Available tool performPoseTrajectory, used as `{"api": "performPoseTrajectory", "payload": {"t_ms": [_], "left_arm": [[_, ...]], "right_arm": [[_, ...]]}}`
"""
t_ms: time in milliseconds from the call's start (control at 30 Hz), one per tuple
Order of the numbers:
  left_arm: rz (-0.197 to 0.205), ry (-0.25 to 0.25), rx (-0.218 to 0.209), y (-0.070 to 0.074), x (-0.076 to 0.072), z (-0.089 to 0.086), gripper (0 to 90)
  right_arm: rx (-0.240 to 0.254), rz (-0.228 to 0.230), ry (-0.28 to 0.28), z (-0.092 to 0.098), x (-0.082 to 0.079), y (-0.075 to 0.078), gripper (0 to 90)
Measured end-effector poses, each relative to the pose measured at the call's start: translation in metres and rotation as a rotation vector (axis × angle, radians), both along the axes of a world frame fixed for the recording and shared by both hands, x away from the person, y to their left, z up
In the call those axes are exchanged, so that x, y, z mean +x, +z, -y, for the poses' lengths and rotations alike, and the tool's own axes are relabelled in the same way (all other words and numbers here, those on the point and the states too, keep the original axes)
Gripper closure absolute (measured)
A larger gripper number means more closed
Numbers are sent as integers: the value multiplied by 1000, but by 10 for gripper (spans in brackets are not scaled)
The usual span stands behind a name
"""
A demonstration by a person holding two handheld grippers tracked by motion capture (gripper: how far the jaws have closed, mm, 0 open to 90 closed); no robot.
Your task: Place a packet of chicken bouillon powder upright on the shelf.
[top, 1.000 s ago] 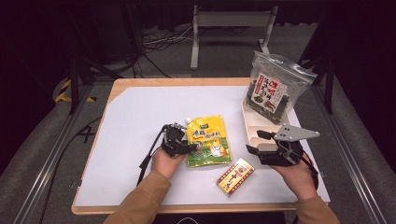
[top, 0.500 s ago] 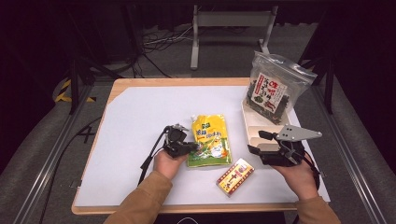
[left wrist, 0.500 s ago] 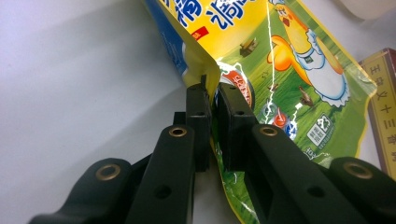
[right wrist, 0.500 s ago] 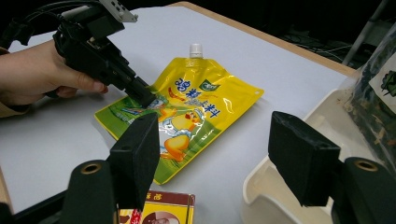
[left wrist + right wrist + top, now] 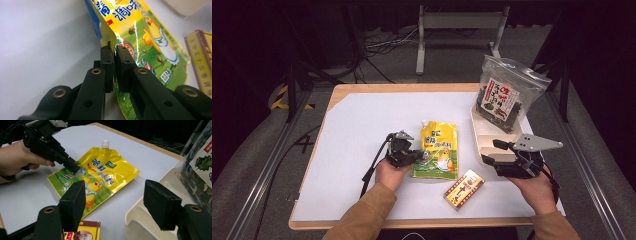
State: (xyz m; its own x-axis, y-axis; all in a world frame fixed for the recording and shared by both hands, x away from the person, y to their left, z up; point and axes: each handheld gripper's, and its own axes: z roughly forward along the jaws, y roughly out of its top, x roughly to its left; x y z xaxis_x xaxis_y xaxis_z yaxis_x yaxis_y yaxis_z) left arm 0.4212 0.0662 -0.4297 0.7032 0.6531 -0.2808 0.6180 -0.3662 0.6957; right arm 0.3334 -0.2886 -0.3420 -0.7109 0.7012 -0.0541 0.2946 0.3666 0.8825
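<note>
A yellow spouted pouch (image 5: 438,150) with a chick picture lies flat near the table's middle. My left gripper (image 5: 418,156) is at its left edge. In the left gripper view the two jaws (image 5: 114,51) are pressed together on the pouch (image 5: 140,27) edge, which curls up between the pads. The right gripper view also shows that gripper (image 5: 73,167) pinching the pouch (image 5: 100,177). My right gripper (image 5: 492,151) hovers open at the near end of the white tray (image 5: 484,140), with nothing between its pads (image 5: 75,197).
A clear bag of dried seaweed (image 5: 504,97) stands in the tray's far end. A small yellow and red box (image 5: 463,189) lies between the pouch and the front edge. The white mat (image 5: 362,125) is bare on the left.
The left gripper's jaws have closed on the pouch's left edge, and the pouch has shifted slightly. The right gripper has stayed by the tray.
</note>
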Motion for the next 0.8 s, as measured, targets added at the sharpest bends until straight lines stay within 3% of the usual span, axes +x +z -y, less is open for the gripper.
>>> {"api": "performPoseTrajectory", "payload": {"t_ms": [233, 400, 467, 700, 800], "left_arm": [[62, -22, -38, 18, -8, -7, 858], [131, -53, -57, 34, -17, -12, 860], [138, -56, -67, 36, -19, -13, 860], [233, -137, -102, 52, -32, -18, 863], [256, -154, -107, 56, -36, -20, 863]], "right_arm": [[1, 6, 1, 0, -1, 2, 346], [-2, 11, 11, -2, -2, 4, 346], [-1, 7, 10, -3, -3, 5, 345], [-1, 17, 29, -9, -7, 12, 346], [-4, 24, 36, -11, -9, 13, 342]]}}
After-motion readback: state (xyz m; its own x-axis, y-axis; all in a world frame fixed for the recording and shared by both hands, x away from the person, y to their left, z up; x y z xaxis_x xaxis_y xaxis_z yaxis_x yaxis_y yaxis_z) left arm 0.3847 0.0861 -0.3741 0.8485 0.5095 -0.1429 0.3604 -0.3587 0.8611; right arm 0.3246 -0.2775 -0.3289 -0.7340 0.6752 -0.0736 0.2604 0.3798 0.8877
